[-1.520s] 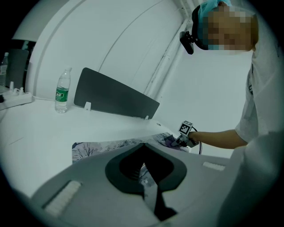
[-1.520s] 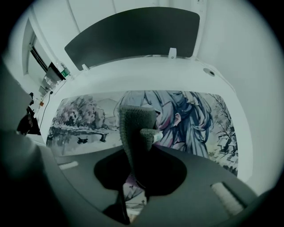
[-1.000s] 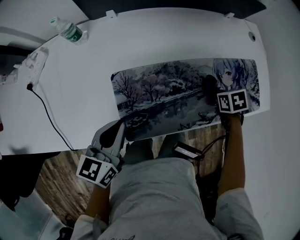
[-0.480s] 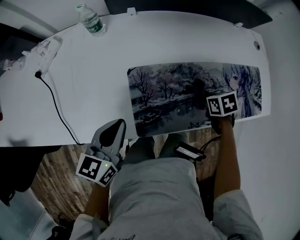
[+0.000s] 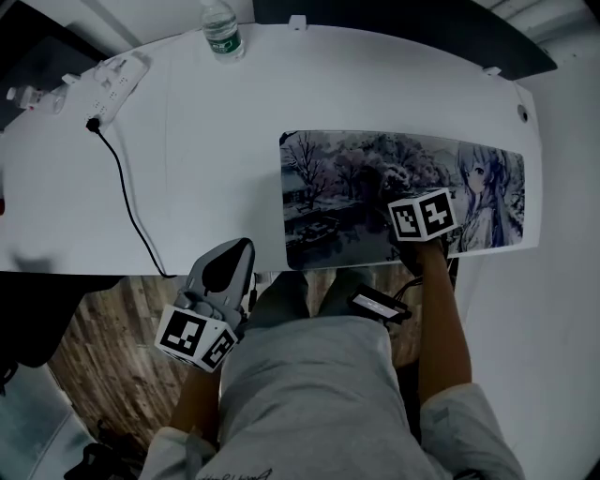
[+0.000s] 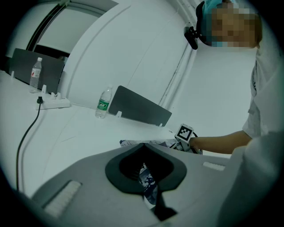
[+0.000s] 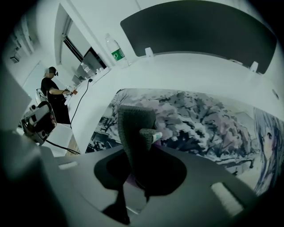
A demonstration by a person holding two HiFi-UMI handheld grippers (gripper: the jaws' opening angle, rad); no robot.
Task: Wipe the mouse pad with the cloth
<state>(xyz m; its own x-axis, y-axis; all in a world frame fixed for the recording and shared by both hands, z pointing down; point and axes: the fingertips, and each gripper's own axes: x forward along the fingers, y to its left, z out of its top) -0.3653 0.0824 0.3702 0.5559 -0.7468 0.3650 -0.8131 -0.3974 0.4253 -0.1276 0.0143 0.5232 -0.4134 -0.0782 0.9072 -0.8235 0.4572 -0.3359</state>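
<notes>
Tabletop (image 5: 187,141), white and curved, carries a long printed mouse pad (image 5: 347,178) along its right near edge. A dark divider panel (image 7: 199,26) stands at the far edge. A power strip (image 5: 117,75) lies at the far left, its black cable (image 5: 127,197) trailing toward the near edge. A water bottle (image 5: 220,23) stands upright by the far edge. All three are well apart from the pad. The right hand-held gripper (image 7: 140,153) is clamped on a dark cloth (image 7: 135,128), which hangs onto the pad's middle. The left hand-held gripper (image 6: 143,146), jaws together and empty, sits at the near edge, just left of the pad's corner.
</notes>
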